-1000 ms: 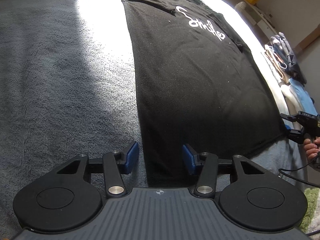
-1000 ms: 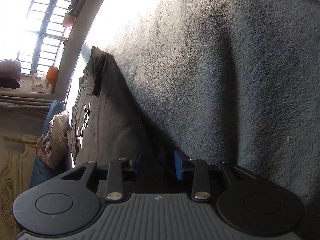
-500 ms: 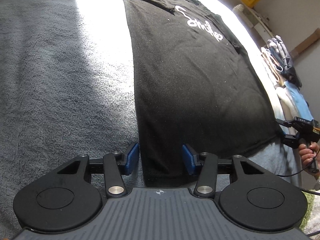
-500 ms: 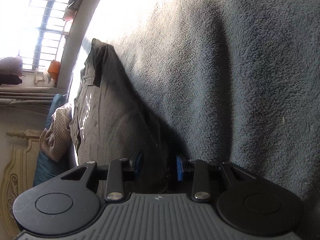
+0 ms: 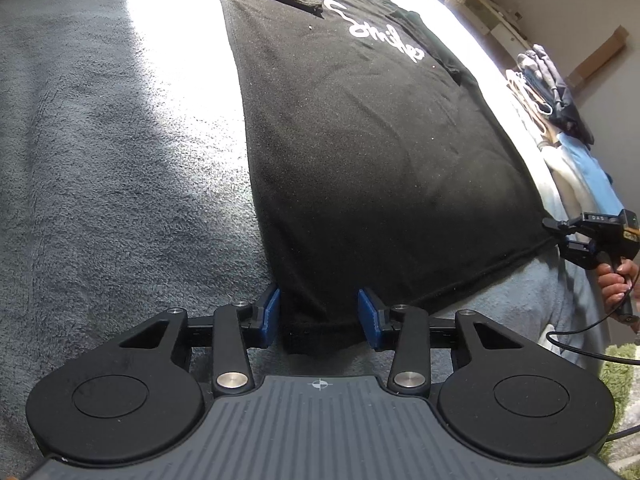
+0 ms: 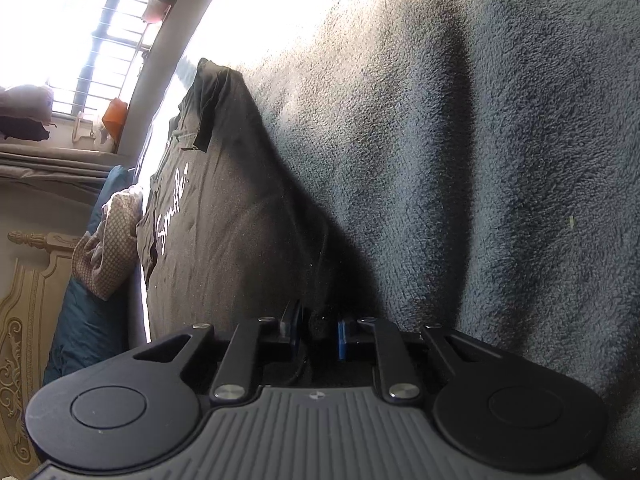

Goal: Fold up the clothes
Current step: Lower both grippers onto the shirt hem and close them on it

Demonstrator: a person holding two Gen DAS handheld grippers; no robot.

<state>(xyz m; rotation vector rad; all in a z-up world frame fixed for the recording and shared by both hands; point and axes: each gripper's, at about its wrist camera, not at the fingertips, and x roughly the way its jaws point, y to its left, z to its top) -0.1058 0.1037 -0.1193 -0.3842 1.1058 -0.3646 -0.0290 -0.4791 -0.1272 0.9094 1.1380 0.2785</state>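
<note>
Blown-out window (image 6: 80,40) glare, deep shadows, sharp focus, fisheye-bent edges

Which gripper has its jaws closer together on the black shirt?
The right gripper: its closing jaws leave a narrow gap around the black shirt hem. The left gripper, closing too, stands wider.

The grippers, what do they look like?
Each gripper, left and right, is black with two round discs, silver pins, blue pads on the fingers and a ribbed grey base bearing a small crosshair mark. From the left camera, the right one trails a thin black cable.
</note>
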